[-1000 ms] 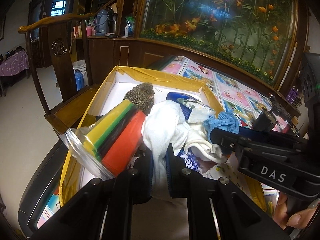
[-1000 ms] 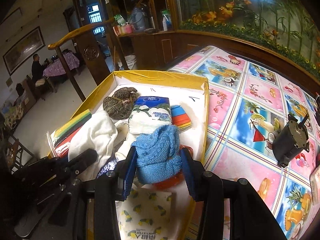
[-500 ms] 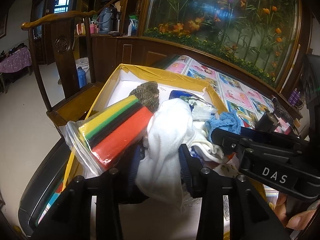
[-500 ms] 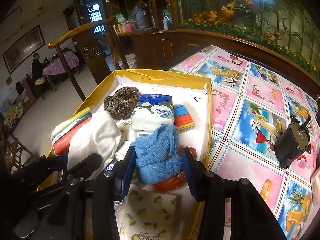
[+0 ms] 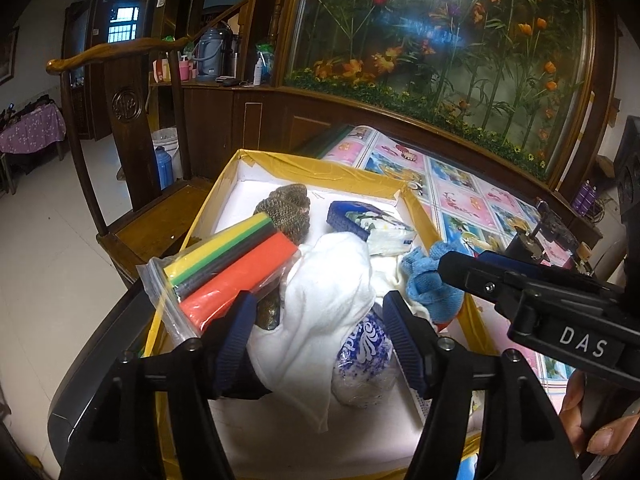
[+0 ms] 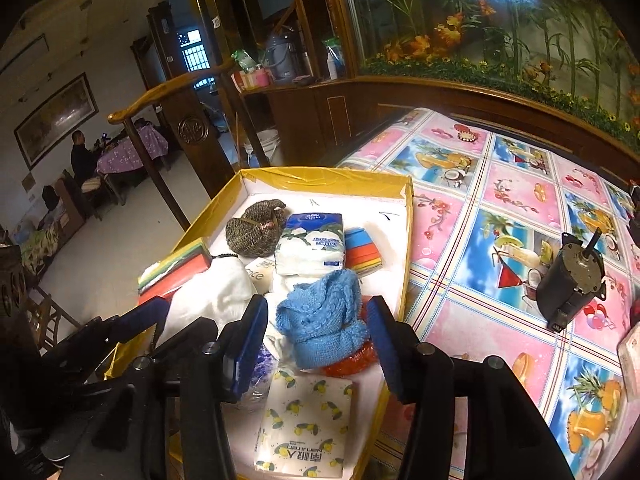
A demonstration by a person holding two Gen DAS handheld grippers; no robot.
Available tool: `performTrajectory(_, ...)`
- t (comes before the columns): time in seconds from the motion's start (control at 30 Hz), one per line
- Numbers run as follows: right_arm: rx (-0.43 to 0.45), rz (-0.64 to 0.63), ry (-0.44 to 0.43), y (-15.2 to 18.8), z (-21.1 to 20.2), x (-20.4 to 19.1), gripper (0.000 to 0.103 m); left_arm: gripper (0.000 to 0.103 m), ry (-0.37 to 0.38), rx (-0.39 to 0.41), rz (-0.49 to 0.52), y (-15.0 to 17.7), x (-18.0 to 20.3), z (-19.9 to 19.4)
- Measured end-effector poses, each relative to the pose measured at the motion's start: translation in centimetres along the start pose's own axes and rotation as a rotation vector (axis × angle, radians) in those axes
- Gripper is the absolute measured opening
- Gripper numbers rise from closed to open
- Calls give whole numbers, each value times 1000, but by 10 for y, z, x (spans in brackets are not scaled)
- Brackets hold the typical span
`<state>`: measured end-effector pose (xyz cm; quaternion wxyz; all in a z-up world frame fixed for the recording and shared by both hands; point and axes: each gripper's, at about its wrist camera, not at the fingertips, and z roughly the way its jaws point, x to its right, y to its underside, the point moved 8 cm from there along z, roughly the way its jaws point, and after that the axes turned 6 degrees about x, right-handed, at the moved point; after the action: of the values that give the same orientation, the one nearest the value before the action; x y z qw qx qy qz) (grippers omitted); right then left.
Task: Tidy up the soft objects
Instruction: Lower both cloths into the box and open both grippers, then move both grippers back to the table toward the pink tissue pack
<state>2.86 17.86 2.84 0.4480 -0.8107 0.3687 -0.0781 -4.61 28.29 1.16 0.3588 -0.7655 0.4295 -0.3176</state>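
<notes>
Left gripper (image 5: pixel 320 330) stood wide open, empty, over white cloth (image 5: pixel 328 280) in box (image 5: pixel 320 168). Right gripper (image 6: pixel 318 338) wide open, empty, straddling blue knit (image 6: pixel 320 320) in same box.

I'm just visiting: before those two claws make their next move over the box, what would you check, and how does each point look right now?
1. Left claw open: ok, jaws spread either side of the white cloth.
2. White cloth released: ok, it lies loose in the yellow box.
3. Right claw open: ok, jaws stand apart from the blue knit.
4. Blue knit inside the box: ok.
5. Claws clear of each other: cannot tell; they sit close.
6. Motor on the tablecloth out of the way: ok.
</notes>
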Motion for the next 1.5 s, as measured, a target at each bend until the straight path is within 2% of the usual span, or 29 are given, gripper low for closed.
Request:
performTrajectory(0.2,36,26,8,-1,-24,15,57,68,2,16,11,-5,6,-11)
performTrajectory(0.33,61,55,41,8,-49,45,63,69,30,25,16,-8,19,-18)
performTrajectory(0.47,78,118,110,23,-76,100,64,69,63,27,48,-5,44,-24)
performTrajectory(0.57,93,200,192,33,-98,159,64,70,106,15,91,1,75,-26)
performTrajectory(0.7,105,377,278,44,-123,248,66,70,168,-16,153,16,116,-27)
performTrajectory(0.87,66,473,418,56,-128,330,68,70,230,-60,217,37,156,-26)
performTrajectory(0.93,47,492,418,58,-123,347,68,70,243,-72,236,42,165,-26)
performTrajectory(1.03,14,510,411,67,-110,358,68,70,248,-83,255,47,171,-26)
performTrajectory(1.13,-19,512,355,77,-100,350,68,70,251,-90,262,47,172,-25)
performTrajectory(1.33,-66,401,192,79,-92,270,68,72,262,-111,250,49,174,-20)
performTrajectory(1.43,-15,406,172,73,-113,256,68,76,284,-130,252,48,181,-16)
performTrajectory(1.5,62,438,195,69,-142,263,68,77,311,-144,260,47,190,-14)
